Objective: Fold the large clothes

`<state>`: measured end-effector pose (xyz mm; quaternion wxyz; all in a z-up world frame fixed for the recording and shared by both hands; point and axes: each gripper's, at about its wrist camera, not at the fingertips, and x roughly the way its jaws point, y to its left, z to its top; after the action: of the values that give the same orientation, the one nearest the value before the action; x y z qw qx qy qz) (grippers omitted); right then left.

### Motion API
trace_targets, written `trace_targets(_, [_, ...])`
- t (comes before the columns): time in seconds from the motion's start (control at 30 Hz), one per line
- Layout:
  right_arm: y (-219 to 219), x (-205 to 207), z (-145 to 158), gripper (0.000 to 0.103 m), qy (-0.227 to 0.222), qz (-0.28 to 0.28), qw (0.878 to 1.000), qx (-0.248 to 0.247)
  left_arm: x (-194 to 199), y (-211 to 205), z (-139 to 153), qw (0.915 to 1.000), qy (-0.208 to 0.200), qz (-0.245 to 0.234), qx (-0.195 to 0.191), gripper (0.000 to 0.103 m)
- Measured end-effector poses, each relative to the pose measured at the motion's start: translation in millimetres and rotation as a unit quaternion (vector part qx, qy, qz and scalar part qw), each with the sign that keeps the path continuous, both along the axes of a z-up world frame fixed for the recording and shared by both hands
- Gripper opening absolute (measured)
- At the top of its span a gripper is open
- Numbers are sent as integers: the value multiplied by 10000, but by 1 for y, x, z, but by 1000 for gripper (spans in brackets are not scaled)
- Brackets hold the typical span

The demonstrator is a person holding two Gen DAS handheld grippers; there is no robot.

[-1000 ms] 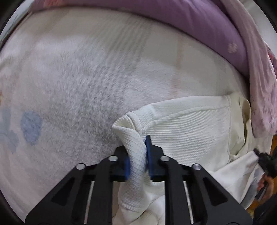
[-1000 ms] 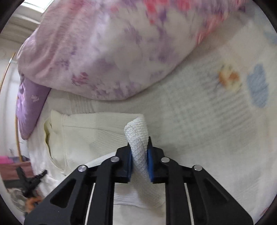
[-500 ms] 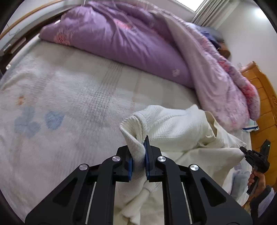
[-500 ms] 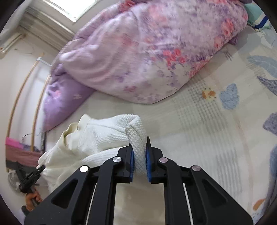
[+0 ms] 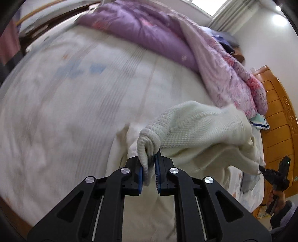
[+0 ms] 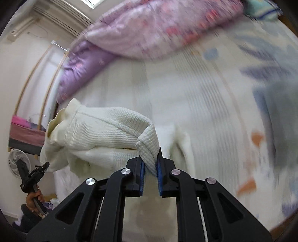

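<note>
Left wrist view: cream knit garment (image 5: 201,130) lifted above the bed (image 5: 74,111).
Left gripper (image 5: 149,167) and right gripper (image 6: 150,167) each pinch a garment corner; mid-fold carry, likely next laying it flat, edges aligned.

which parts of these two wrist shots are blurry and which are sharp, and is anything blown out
Left wrist view: the bedsheet is streaked with motion blur, while the left gripper and the pinched white sweater stay fairly sharp; the window at top is blown out. Right wrist view: the sheet and floral quilt smear heavily, the right gripper stays crisp; fisheye bends both.
</note>
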<state>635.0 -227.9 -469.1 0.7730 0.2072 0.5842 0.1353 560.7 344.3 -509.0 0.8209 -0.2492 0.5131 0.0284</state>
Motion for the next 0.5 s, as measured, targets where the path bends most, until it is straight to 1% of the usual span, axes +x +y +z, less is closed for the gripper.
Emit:
trace_targets(0.07, [-1,-28,-14,12,183,46,9994,-276,-31,-3,-18,9998,157,124,-5,11])
trace_targets(0.1, [-2,-42,-22,17,275,38,9985,-467,-47,-7,-32,9993,336,161,25,11])
trace_targets(0.13, [-5,-58,-39,19,546,-47,9964,-650,-58,-9,-44,9984,522,194,22,13])
trace_targets(0.17, [-9,-67,-49,20,751,-159,9943,-744,-72,-10,-57,9970,723,292,-27,15])
trace_targets(0.23, [-20,-89,-71,20,1168,-410,9893,-765,-96,-10,-79,9922,1086,482,-378,16])
trace_targets(0.27, [-23,-96,-75,20,1281,-508,9875,-761,-103,-11,-82,9913,1162,495,-377,18])
trace_targets(0.3, [-26,-101,-76,20,1368,-594,9859,-756,-111,-13,-81,9918,1127,486,-352,20])
trace_targets(0.33, [-27,-106,-73,20,1350,-641,9858,-767,-117,-14,-77,9921,1082,508,-385,22])
trace_targets(0.37, [-26,-106,-69,20,1295,-661,9859,-824,-119,-13,-72,9919,1060,552,-421,28])
trace_targets(0.4, [-23,-105,-62,20,1213,-664,9865,-872,-120,-12,-65,9926,975,579,-441,29])
trace_targets(0.43, [-20,-103,-57,20,1138,-643,9877,-862,-120,-13,-57,9935,875,578,-432,33])
trace_targets(0.47, [-12,-99,-51,20,1013,-551,9903,-777,-118,-14,-47,9948,773,560,-352,39])
trace_targets(0.5, [-2,-92,-49,20,932,-416,9926,-664,-115,-16,-40,9961,659,523,-282,41])
